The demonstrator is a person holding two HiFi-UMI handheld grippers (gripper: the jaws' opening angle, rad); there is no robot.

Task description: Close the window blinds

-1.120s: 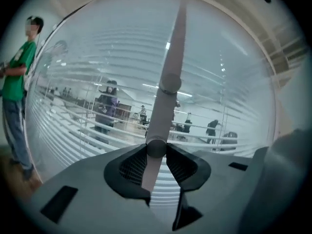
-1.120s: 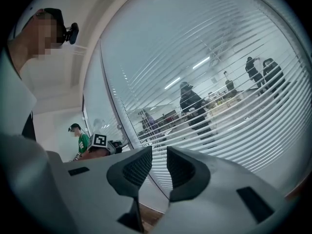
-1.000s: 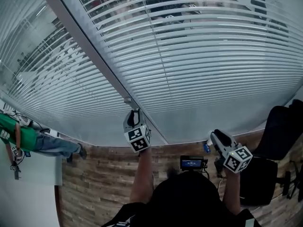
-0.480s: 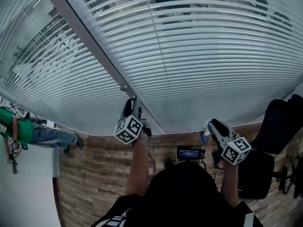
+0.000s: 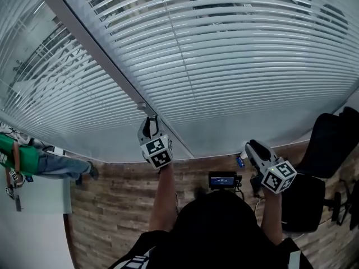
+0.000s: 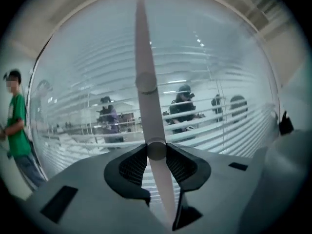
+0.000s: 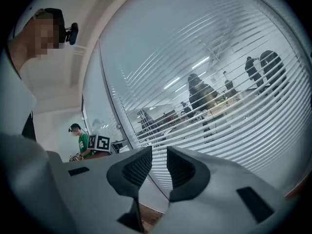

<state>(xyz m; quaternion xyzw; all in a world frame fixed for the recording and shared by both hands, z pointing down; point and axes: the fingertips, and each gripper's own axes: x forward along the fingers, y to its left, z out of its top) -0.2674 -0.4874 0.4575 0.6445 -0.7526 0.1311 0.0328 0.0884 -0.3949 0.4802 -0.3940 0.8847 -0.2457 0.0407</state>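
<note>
White slatted blinds cover the glass wall, and their slats stand partly tilted, so figures show through the gaps. The pale tilt wand hangs in front of the blinds and runs down between my left gripper's pads. My left gripper is raised beside the grey window post. Its jaws have just been closing, and the left gripper is shut on the wand. Lower at the right, my right gripper faces the blinds. That right gripper shows a narrow gap with nothing in it.
A person in a green shirt stands at the far left beyond the glass. A black office chair sits at the right. A small device with a lit screen hangs below between my arms, above the wood-pattern floor.
My left gripper's marker cube rolled to the left half a second ago and has rolled back. The left gripper sits slightly higher along the post. The right gripper has hardly moved.
</note>
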